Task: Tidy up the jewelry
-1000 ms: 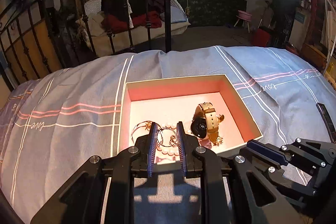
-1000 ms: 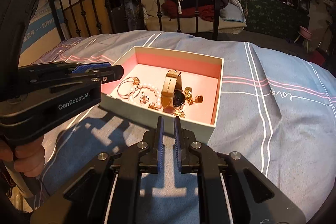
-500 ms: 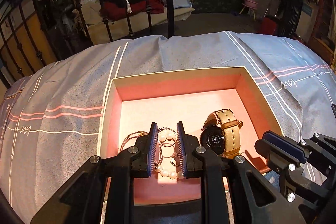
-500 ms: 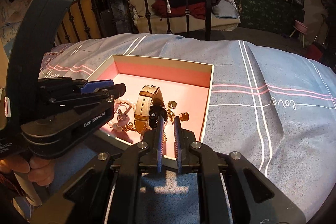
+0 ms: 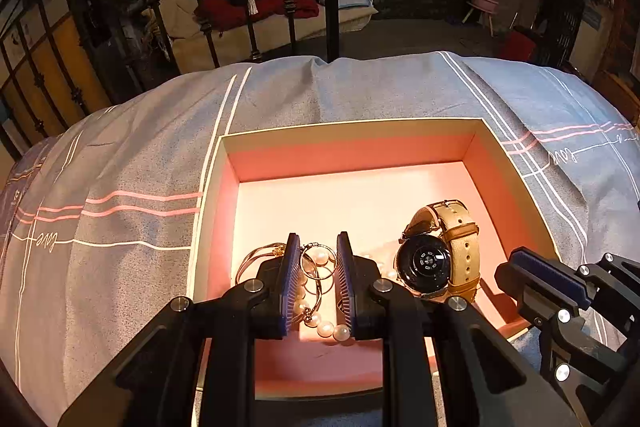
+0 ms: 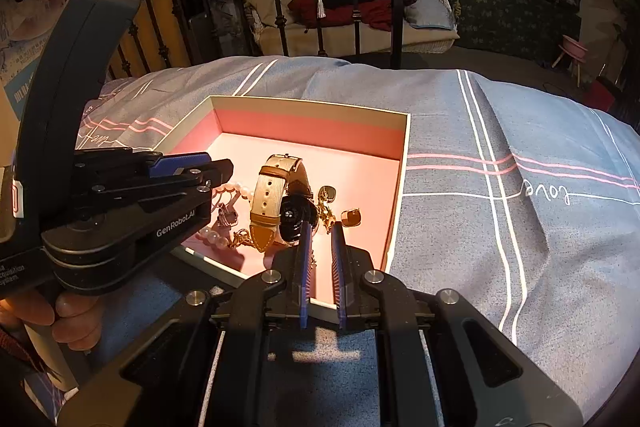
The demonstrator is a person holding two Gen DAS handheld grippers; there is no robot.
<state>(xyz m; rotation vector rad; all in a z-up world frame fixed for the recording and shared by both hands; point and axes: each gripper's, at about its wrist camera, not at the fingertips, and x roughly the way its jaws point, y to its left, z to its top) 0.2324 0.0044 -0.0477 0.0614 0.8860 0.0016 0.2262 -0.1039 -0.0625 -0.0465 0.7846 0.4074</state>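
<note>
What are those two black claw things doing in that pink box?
A person holds two grippers over an open pink box of jewelry on a bed. The left gripper is open, its fingers either side of a pearl bracelet and rings. The right gripper, slightly open, hangs near the watch. Nothing is picked up.

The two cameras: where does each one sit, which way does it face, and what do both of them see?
Left wrist: sits on the left gripper, looks forward and down into the box; its fingers straddle the pearls; the right gripper shows at the right edge.
Right wrist: sits on the right gripper, faces the box's near right corner; the left gripper and the hand holding it show at left.
Both see the box, watch, pearls, blanket and bed rail.
</note>
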